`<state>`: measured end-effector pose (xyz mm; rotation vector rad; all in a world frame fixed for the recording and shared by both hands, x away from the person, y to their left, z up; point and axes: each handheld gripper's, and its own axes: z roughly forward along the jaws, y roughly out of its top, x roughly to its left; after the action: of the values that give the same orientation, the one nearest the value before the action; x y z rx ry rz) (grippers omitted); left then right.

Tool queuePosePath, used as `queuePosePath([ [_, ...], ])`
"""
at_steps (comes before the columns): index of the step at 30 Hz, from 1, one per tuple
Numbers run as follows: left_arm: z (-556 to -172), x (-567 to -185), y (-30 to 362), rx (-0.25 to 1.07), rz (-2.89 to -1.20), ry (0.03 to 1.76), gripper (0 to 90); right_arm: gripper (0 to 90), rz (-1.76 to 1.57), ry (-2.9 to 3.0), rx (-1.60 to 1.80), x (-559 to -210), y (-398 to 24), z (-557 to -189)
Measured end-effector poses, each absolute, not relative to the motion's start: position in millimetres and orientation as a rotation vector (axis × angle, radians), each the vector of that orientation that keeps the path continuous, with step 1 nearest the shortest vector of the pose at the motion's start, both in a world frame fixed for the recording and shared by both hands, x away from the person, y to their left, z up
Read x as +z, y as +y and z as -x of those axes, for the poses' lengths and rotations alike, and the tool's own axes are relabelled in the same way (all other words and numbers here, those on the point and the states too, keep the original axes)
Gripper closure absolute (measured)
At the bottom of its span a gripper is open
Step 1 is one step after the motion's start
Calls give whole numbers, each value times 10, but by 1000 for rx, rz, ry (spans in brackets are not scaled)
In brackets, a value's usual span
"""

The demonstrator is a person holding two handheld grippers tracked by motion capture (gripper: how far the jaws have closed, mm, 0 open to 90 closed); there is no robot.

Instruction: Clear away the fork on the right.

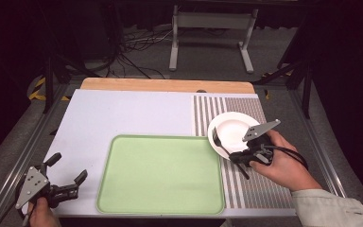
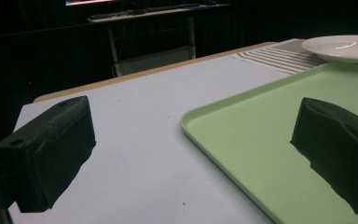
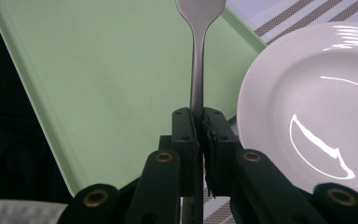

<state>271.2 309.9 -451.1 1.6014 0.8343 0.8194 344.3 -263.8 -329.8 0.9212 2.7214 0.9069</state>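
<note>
My right gripper [image 1: 235,156] is shut on the handle of a metal fork [image 1: 220,140] beside the white plate [image 1: 236,128], which rests on the striped mat [image 1: 255,189]. In the right gripper view the fork [image 3: 196,56] rises straight out of the closed gripper [image 3: 198,122], its head over the green tray [image 3: 98,84], with the plate [image 3: 317,93] just to its right. My left gripper [image 1: 68,168] hovers open and holding nothing at the table's near left corner, left of the green tray [image 1: 160,175]. In the left gripper view that gripper [image 2: 193,140] frames the tray's corner [image 2: 261,135].
A white sheet [image 1: 123,113] covers the tabletop, with a wooden strip [image 1: 165,85] along its far edge. Metal rails run down both sides of the table. Cables and a white stand [image 1: 212,33] lie on the dark floor beyond.
</note>
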Motion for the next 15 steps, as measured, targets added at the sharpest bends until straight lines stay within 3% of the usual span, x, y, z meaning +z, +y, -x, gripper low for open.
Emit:
queuePosePath([
  [15,-2712,-4510,3101,820,-1603,833,3,848,-1286,2646,916,-3289,-2359,-3441],
])
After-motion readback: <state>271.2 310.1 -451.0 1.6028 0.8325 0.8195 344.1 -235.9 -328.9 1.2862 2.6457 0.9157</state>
